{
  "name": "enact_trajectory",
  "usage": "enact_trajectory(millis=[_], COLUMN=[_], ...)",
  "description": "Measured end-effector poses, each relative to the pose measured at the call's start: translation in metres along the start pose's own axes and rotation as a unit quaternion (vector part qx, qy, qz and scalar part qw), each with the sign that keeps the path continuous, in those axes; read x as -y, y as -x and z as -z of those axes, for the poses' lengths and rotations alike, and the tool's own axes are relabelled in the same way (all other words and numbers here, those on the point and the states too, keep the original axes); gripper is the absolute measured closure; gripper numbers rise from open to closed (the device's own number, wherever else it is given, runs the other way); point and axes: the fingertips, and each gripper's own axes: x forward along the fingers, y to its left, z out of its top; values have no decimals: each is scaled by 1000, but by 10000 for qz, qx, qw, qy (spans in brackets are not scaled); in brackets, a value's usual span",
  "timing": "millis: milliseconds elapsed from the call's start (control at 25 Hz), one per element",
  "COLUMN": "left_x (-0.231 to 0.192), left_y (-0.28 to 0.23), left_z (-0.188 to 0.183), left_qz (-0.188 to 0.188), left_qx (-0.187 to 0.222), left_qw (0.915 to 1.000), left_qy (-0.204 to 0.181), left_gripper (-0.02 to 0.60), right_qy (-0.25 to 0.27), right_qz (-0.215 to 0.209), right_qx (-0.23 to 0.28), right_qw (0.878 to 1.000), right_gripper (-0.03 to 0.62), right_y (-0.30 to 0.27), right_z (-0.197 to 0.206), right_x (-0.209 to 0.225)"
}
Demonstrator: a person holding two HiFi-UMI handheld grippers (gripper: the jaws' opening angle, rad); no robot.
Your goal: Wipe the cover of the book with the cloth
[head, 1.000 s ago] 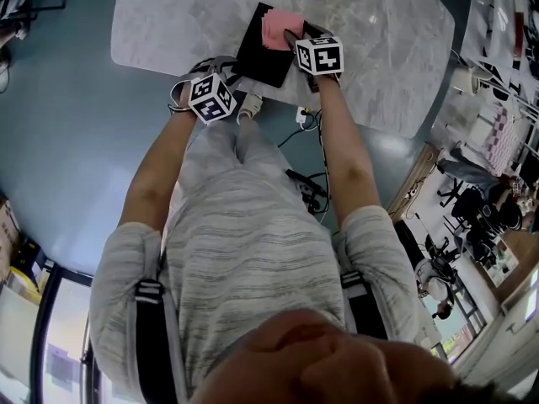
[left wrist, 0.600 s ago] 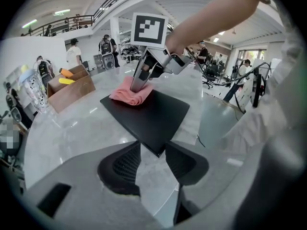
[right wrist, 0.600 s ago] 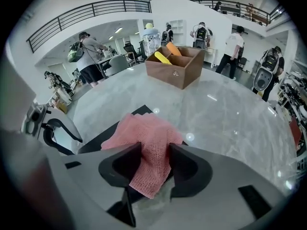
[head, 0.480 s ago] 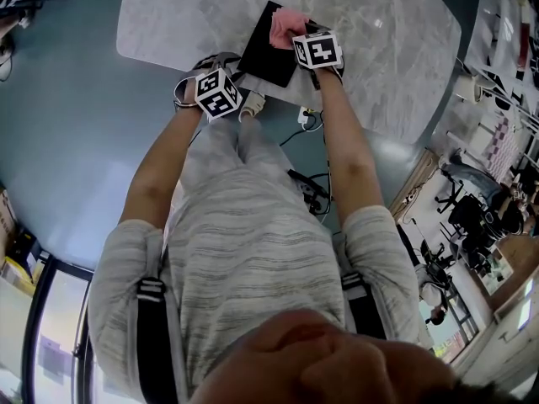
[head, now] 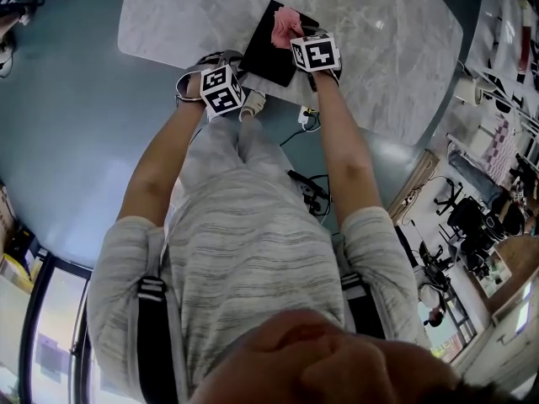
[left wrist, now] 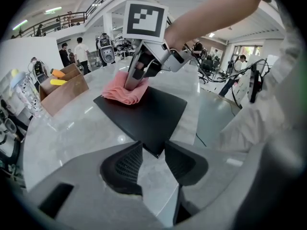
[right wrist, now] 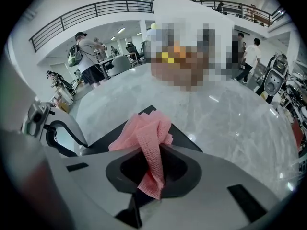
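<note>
– Right claw point(right wrist: 153, 169) closing, with a fold of the pink cloth point(right wrist: 144, 128) between its jaws and the pads already pressing on it. The rest of the cloth lies bunched on the far end of the black book point(left wrist: 144, 111), which sits flat on the marble table point(left wrist: 62, 128)
– Left claw point(left wrist: 153, 166)?
– Jaws closing as well, but not yet on anything. The book's near corner points into the gap and nothing touches it, as far as I can see
– Risks?
– Judgement only: it's a thin pinch on one fold. On a drag the fold may slip out, or the bunch may trail so that only a narrow strip wipes
– And the book?
– Smooth cover on smooth marble, unheld. A sideways stroke could skid or turn it toward the near table edge. Left claw should pin that corner first; if it closes off-line it would nudge the corner away instead
</note>
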Motion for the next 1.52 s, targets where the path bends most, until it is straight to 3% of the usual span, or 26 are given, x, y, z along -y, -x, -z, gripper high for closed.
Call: enact_trajectory(millis=[120, 240, 520, 840, 1520], left_x=[1, -1, 1, 0, -2], left_y=[1, 0, -1, 0, 2], left_z=[-1, 0, 2, 1, 1], left_qz=[25, 22, 6, 22, -16], left_qx=[0, -4, 23, 78, 189], left_qw=[10000, 10000, 10000, 9999, 9996], left_qy=[19, 11, 58, 73, 199], left_gripper=[426, 426, 427, 426, 426], right_qy=[-192, -130, 832, 1254, 1304], right_qz=[-208, -11, 479, 231, -107], right_qx=[179, 259, 140, 140, 132], right_qw=[9994, 9996, 9953, 9917, 9913], right_gripper=[546, 547, 548, 548, 548], right_y=[1, -5, -17, -8, 4], right_z=[-15, -37, -49, -33, -2], right_x=[-5, 2, -6, -37, -92])
